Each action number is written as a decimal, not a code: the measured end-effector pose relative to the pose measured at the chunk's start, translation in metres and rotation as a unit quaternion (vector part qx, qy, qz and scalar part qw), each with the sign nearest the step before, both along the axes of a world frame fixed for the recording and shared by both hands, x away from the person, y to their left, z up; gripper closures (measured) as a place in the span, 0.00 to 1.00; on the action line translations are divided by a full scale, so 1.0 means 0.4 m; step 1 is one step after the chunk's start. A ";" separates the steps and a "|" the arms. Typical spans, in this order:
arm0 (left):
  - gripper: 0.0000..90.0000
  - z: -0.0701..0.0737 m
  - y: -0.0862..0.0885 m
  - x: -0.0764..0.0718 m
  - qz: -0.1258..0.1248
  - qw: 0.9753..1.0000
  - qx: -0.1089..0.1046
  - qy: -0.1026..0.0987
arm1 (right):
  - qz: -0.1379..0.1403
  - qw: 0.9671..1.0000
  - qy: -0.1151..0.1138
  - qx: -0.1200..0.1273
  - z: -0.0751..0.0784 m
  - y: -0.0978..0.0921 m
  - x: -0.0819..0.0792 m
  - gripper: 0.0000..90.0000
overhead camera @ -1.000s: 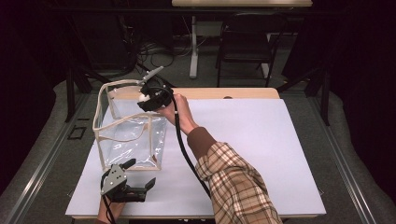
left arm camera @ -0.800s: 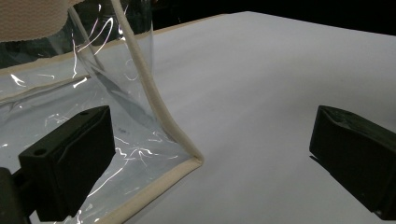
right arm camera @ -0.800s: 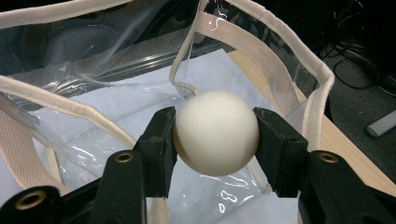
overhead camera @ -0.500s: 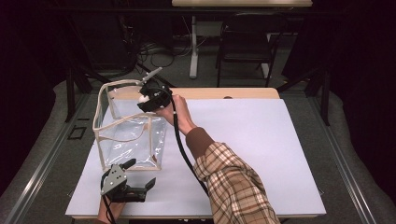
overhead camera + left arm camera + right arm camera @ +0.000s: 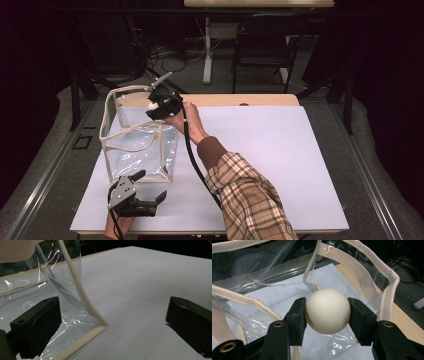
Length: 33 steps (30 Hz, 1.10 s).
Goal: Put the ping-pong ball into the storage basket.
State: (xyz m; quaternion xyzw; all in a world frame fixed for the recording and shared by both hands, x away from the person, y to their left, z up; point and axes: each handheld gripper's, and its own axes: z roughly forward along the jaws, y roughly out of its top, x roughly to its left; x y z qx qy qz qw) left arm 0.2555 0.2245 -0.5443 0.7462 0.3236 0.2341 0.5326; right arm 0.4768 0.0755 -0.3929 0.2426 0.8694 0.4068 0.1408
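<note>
A clear plastic bag (image 5: 137,145) with cream fabric trim stands open-topped at the left of the white table (image 5: 280,155). My right gripper (image 5: 154,106) hangs over the bag's far right rim, shut on a white ball (image 5: 327,310) (image 5: 151,106); below the ball lies the bag's open inside (image 5: 262,302). My left gripper (image 5: 148,190) rests on the table just in front of the bag's near right corner (image 5: 101,326), jaws wide apart and empty.
A bare wooden strip (image 5: 240,99) runs along the table's far edge. Beyond it stand a chair (image 5: 262,50) and a table leg (image 5: 206,47) on the floor, with cables nearby. White table surface stretches right of the bag.
</note>
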 end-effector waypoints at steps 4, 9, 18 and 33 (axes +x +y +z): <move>0.00 0.000 0.000 0.000 0.000 1.000 -0.001 0.000 | 0.000 1.000 0.000 -0.001 -0.002 0.003 0.001 0.56; 0.00 0.000 0.000 0.000 0.000 1.000 0.000 0.000 | -0.003 1.000 0.001 -0.004 -0.005 0.004 0.004 0.56; 0.00 0.000 0.000 0.000 -0.001 1.000 -0.001 0.000 | -0.006 1.000 0.008 -0.007 -0.013 0.009 0.012 0.56; 0.00 0.001 0.000 -0.001 -0.003 1.000 -0.001 0.001 | -0.016 1.000 0.002 0.018 0.013 -0.027 -0.006 0.22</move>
